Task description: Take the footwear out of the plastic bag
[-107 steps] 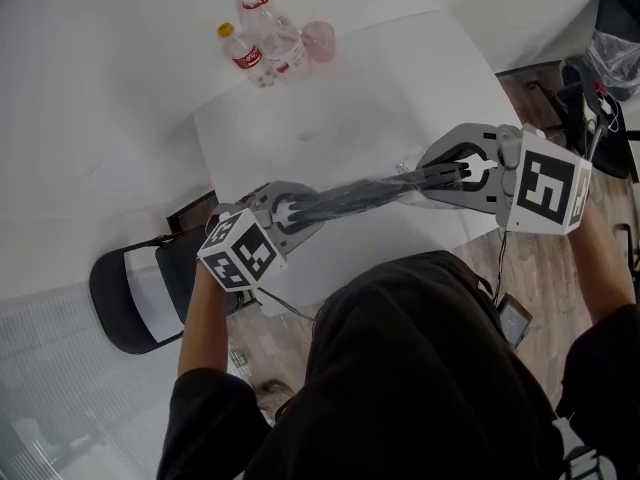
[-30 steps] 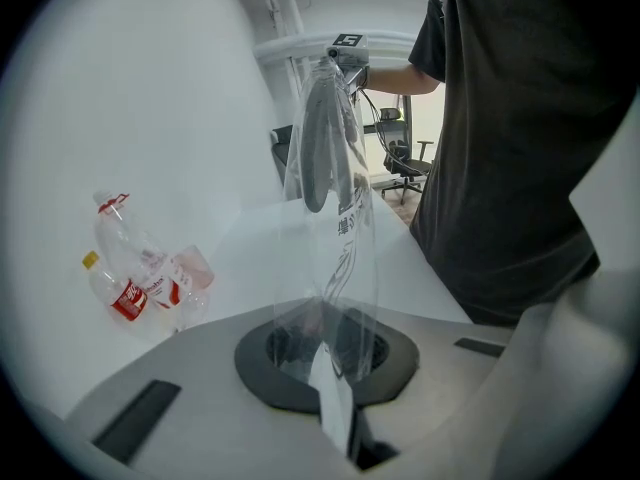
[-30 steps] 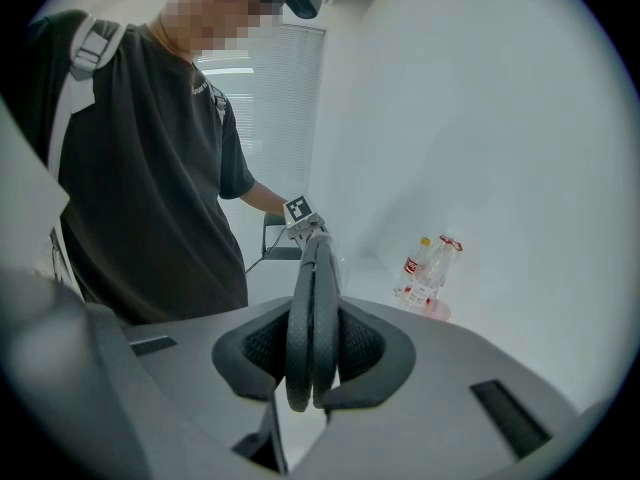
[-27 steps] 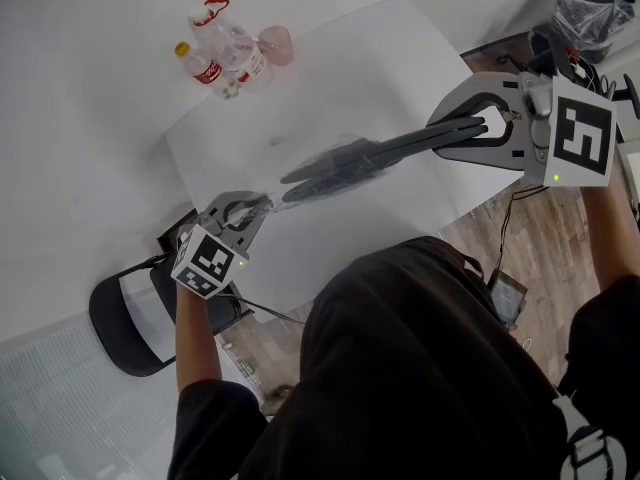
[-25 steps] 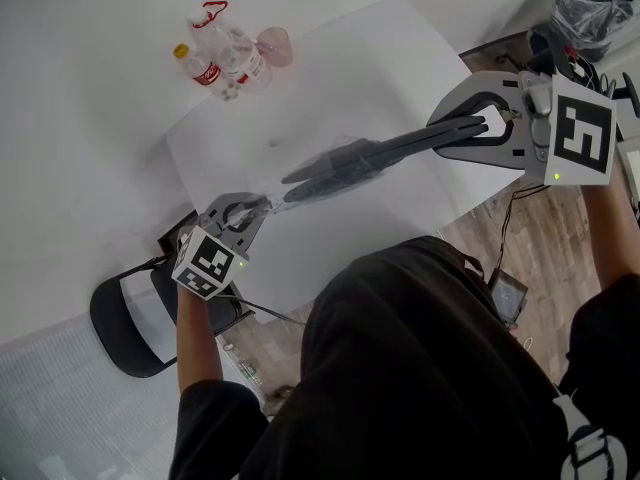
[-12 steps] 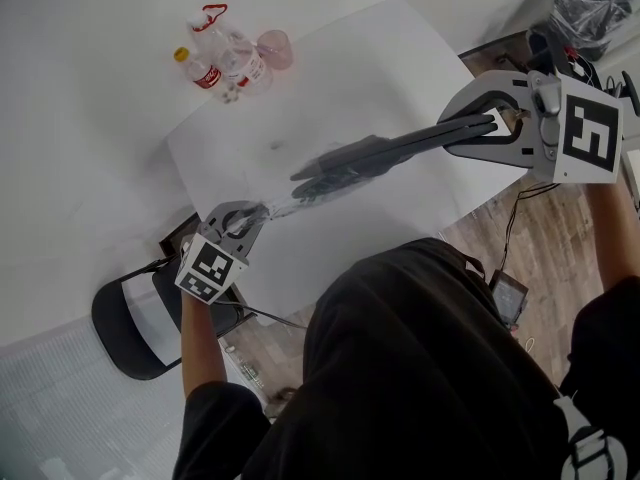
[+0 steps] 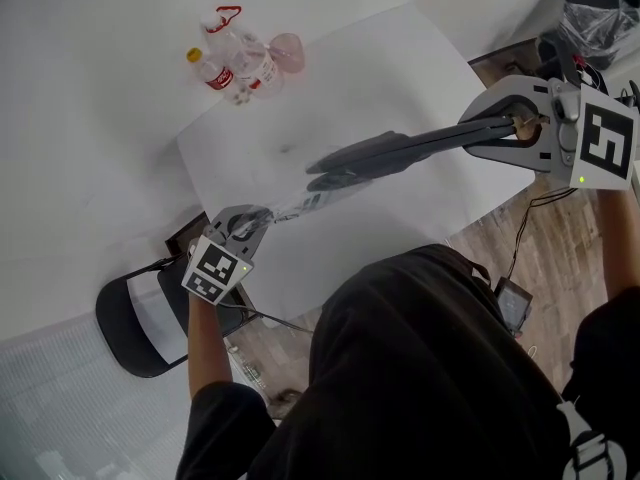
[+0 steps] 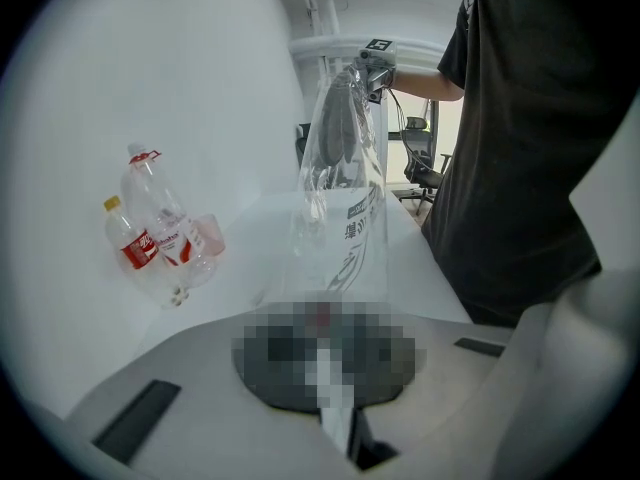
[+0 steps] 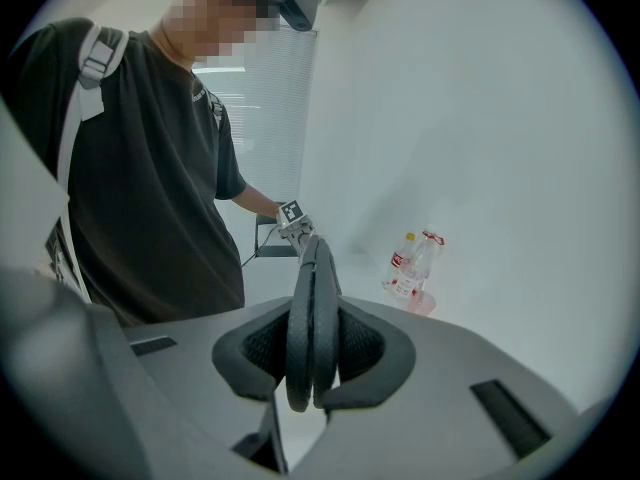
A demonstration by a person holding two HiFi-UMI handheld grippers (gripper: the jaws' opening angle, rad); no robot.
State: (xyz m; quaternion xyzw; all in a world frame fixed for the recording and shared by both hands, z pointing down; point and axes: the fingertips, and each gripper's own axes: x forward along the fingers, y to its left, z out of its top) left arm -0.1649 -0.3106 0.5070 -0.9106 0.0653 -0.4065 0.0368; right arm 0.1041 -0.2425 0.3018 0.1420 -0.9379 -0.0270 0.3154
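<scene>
A pair of flat dark slippers [image 7: 390, 153] hangs level over the white table [image 7: 400, 58]. My right gripper [image 7: 478, 133] is shut on their heel end; in the right gripper view the two soles [image 9: 312, 298] stand pressed together between the pads. A clear plastic bag [image 7: 300, 204] trails from the slippers' toe end down to my left gripper [image 7: 262, 215], which is shut on the bag's closed end. In the left gripper view the printed bag [image 8: 345, 223] stretches away from the jaws, with the slippers [image 8: 342, 128] only in its far part.
Two water bottles [image 7: 235, 58] and a pink cup [image 7: 288, 50] stand at the table's far left corner. A black chair [image 7: 140, 313] sits below the table's left side. A bin with a plastic liner [image 7: 600, 18] is at the upper right, on the wooden floor.
My right gripper has drawn the slippers to the right, further out of the bag. The left gripper keeps its hold on the bag's end, and more empty bag shows between them.
</scene>
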